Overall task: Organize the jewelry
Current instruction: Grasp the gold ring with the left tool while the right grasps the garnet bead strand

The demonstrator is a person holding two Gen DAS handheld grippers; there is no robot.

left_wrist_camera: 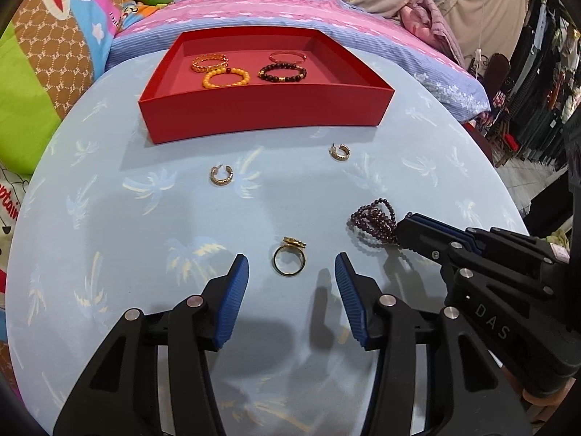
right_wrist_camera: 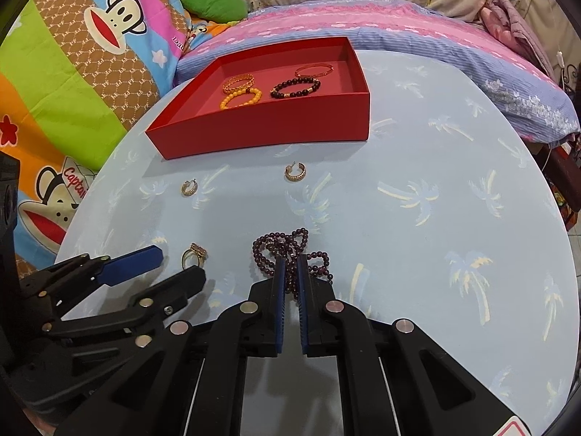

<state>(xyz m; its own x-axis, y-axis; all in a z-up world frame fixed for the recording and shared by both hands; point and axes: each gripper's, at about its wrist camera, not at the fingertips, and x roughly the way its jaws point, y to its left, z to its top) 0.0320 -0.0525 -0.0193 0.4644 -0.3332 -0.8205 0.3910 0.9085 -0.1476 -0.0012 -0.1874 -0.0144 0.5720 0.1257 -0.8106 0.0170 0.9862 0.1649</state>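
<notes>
A red tray (left_wrist_camera: 254, 112) (right_wrist_camera: 261, 129) at the table's far side holds several bracelets: gold, yellow bead, dark bead and a thin red bangle. Two gold hoop earrings (left_wrist_camera: 221, 175) (left_wrist_camera: 340, 151) lie in front of it. A gold ring (left_wrist_camera: 289, 259) (right_wrist_camera: 193, 254) lies between the open fingers of my left gripper (left_wrist_camera: 291, 267) (right_wrist_camera: 174, 267). My right gripper (right_wrist_camera: 289, 265) (left_wrist_camera: 406, 230) is shut on a purple bead string (right_wrist_camera: 287, 250) (left_wrist_camera: 374, 221) that rests on the table.
The round table (left_wrist_camera: 109, 236) has a light blue palm-print cloth. A bed with pink and blue bedding (left_wrist_camera: 254, 7) and cartoon pillows (right_wrist_camera: 72, 72) lies behind it. Clothes racks (left_wrist_camera: 537, 91) stand at the far right.
</notes>
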